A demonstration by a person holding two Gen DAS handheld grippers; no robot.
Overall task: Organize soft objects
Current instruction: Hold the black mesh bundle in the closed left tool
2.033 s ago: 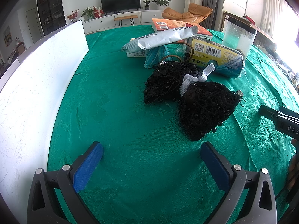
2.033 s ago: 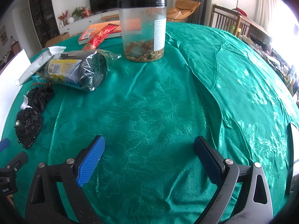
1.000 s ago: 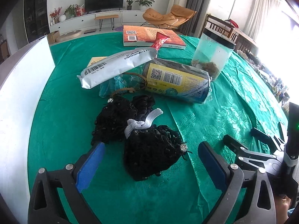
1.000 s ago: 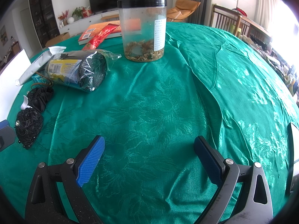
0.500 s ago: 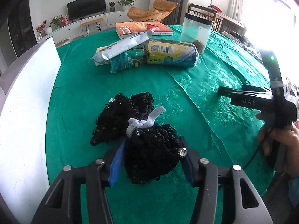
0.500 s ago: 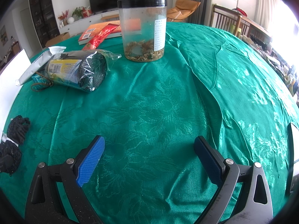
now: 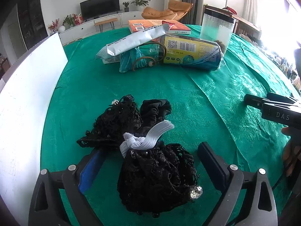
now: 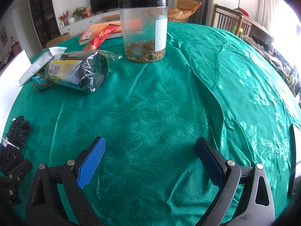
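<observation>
Green patterned tablecloth (image 7: 188,98) covers the whole round table. Nearest the lens, the left gripper (image 7: 150,162) tilts steeply down at the cloth, its jaws having just swung out wide, and the black lace bundle (image 7: 156,177) lies loose between them, untouched by either pad. A white elastic band (image 7: 148,135) ties that bundle to a second black lace bundle (image 7: 116,122) and a black scrunchie (image 7: 156,109) just beyond. To the side, a hand (image 7: 289,150) grips the handle of the right gripper (image 8: 150,158), which also slants down with jaws spread wide over bare cloth. Farther back lie a silver packet (image 7: 137,39), a yellow-labelled roll (image 7: 190,53), then a clear jar (image 8: 144,30) and an orange book (image 7: 160,25).
</observation>
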